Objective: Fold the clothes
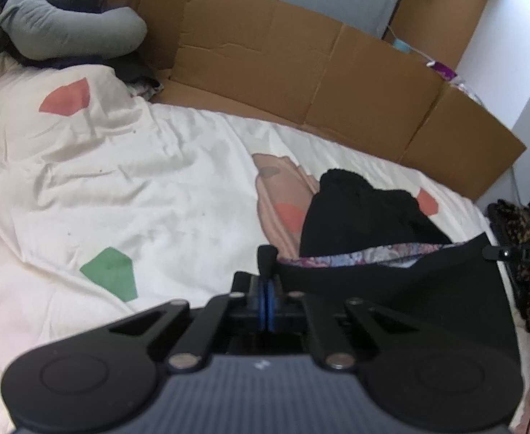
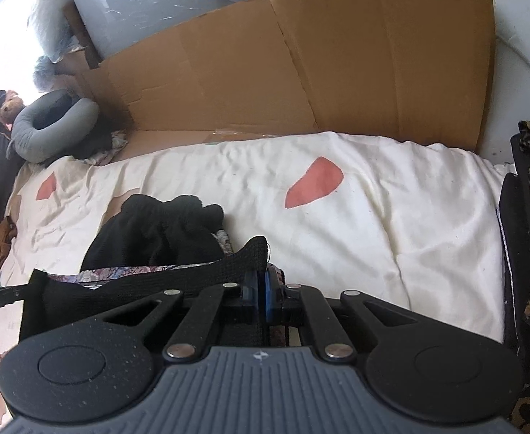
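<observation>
Cream bedspread [image 1: 120, 181] fills mid-frame. Left gripper [image 1: 267, 282] and right gripper [image 2: 261, 282] fingers each pinch the black garment [image 1: 373, 282] edge at lower centre.

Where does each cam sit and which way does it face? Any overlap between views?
Left wrist: rides the left gripper, facing along its shut fingers over the bed toward the cardboard; the right gripper's tip shows.
Right wrist: rides the right gripper, same heading.
Shared: the black garment both clamp, the cardboard, the grey pillow.
</observation>
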